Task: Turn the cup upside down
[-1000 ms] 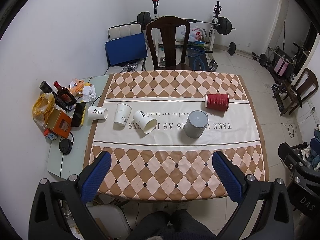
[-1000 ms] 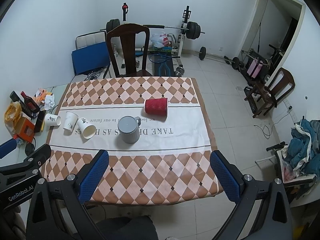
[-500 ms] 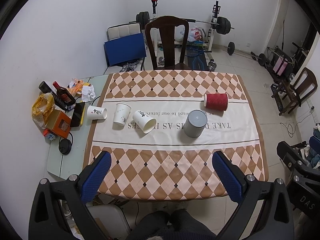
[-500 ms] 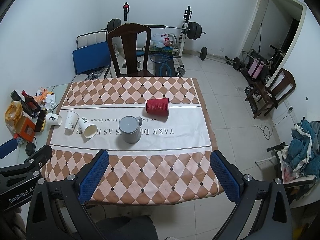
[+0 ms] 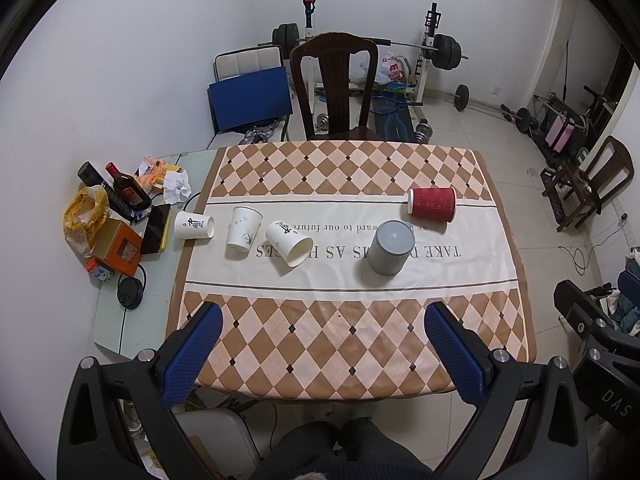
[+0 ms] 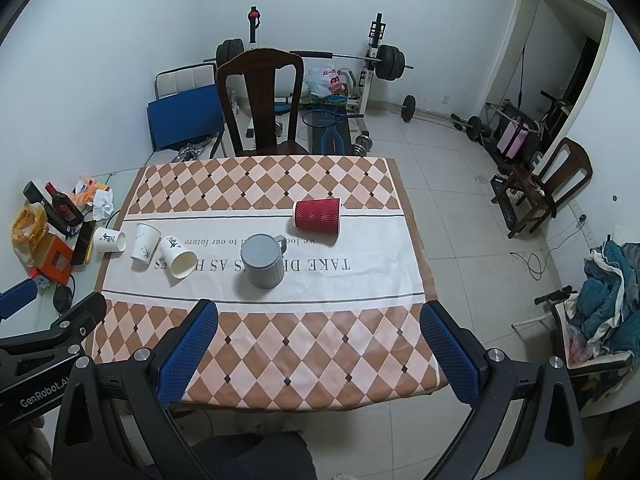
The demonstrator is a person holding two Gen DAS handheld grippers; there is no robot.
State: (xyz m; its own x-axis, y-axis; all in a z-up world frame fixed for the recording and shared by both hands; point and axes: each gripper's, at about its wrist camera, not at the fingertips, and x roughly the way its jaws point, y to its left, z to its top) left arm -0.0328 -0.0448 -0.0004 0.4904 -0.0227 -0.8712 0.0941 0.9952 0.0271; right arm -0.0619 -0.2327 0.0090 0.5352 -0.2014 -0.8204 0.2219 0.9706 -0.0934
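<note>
1. Hovering above the near edge of the table covered by a brown-and-cream diamond-patterned tablecloth (image 5: 320, 336), the left gripper (image 5: 322, 350) has its blue-padded jaws spread wide and holds nothing.
2. The right gripper (image 6: 318, 346) is likewise spread and empty, well apart from every cup.
3. Grey ribbed mug with a side handle (image 6: 263, 261) — standing base-up on the white lettered band, so it appears already inverted.
4. Red corrugated paper cup (image 6: 317, 216) — lying on its side beyond the mug, near the right edge.
5. Three white printed paper cups: the leftmost (image 5: 194, 225) lies on its side at the cloth's left edge, the middle one (image 5: 243, 227) stands narrow end up, and the third (image 5: 289, 243) lies tipped with its mouth toward the camera.
6. Judged progress: early. No cup is gripped; the cups lying sideways seemingly remain to be flipped, though which one is meant cannot be told.
</note>
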